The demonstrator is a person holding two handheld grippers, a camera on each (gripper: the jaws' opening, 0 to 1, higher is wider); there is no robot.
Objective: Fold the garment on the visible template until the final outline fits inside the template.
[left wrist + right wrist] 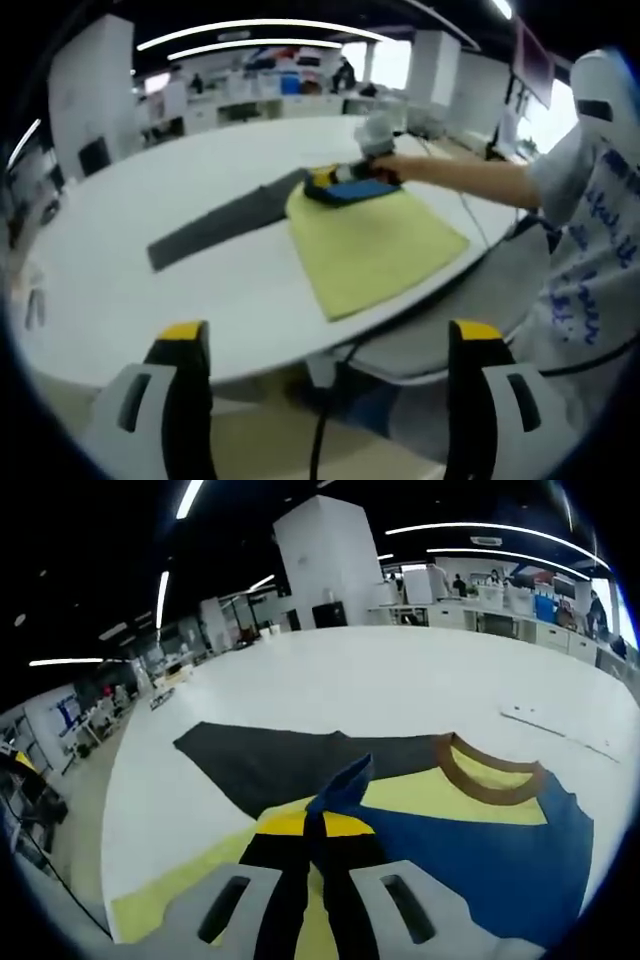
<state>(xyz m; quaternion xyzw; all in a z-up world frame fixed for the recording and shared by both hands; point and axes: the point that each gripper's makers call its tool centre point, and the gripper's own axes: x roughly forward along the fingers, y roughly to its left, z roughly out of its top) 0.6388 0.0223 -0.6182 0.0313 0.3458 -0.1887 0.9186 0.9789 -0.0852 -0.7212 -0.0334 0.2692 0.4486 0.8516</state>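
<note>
Table [150, 300]: I see a broad white oval top carrying everything; its near edge lies just ahead of my left jaws.
Template [215, 228]: a dark grey sheet lying flat, part of it under the garment.
Garment [375, 245]: yellow, blue and brown, spread over the template's right end and spilling past it.
Right gripper [322, 845]: jaws closed tight, pinching a blue fold of the garment; I judge it should carry that fold low, inward over the grey.
Left gripper [325, 345]: jaws wide apart, holding nothing, off the table edge.
Hard to tell: how much template the cloth hides; the garment's underside.
</note>
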